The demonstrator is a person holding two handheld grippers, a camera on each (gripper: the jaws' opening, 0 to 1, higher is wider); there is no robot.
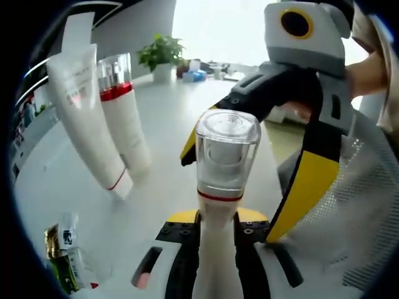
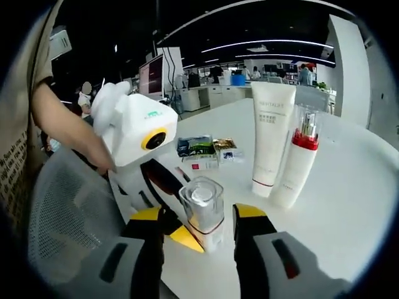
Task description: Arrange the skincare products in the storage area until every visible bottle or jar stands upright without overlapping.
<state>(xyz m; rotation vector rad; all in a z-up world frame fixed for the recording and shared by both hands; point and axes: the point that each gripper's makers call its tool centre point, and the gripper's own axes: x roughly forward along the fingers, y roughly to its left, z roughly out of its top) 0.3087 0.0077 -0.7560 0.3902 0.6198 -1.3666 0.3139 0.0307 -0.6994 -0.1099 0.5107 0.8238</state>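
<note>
A white bottle with a clear cap and red ring stands up between my left gripper's jaws, and the left gripper is shut on its body. In the right gripper view the same bottle sits between my right gripper's yellow-tipped jaws. The right gripper is open, one jaw on each side of the cap. From the right of the left gripper view, that right gripper straddles the bottle. A white tube and a red-collared bottle stand upright side by side on the white table.
Several small sachets lie flat on the table behind the held bottle. A grey mesh chair is close by the table edge. A person's arm holds the left gripper. A potted plant stands at the far end.
</note>
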